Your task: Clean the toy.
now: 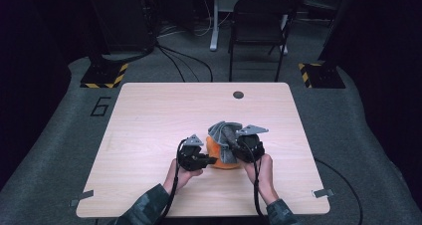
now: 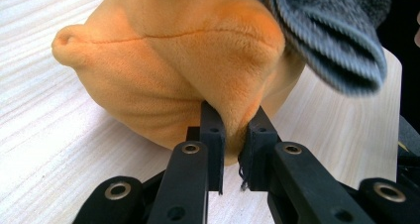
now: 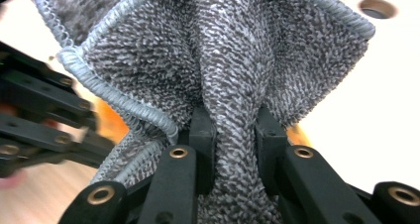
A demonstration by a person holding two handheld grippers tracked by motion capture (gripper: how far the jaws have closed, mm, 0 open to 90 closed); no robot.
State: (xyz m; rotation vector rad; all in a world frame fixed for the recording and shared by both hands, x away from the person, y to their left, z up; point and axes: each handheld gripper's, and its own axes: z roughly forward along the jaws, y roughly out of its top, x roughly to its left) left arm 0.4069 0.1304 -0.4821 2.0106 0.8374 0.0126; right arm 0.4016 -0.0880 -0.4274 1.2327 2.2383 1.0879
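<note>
Left gripper [image 2: 232,149]: clamped on a fold of the orange plush [image 2: 188,60] just ahead of it.
Right gripper [image 3: 235,149]: pinching a bunched ridge of the grey cloth [image 3: 218,55].
Cloth: draped over the plush, between both grippers.
Table [image 1: 149,110]: plush rests on it.
Advice: hold plush steady; draw cloth smoothly, without dragging the toy.

A light wooden tabletop [image 1: 149,135] with rounded corners stands on a grey carpeted floor [image 1: 45,155] in a dim room. A small dark round hole [image 1: 238,94] sits near the tabletop's far edge, right of its middle. Beyond that edge stands a black folding chair [image 1: 259,31], with a pale desk leg [image 1: 215,21] just to its left. Two black stand bases with yellow-black striped edges [image 1: 103,75] [image 1: 321,74] lie off the far corners. Dark cables [image 1: 184,60] trail across the floor, and a figure 6 [image 1: 101,106] is marked off the tabletop's left edge.
</note>
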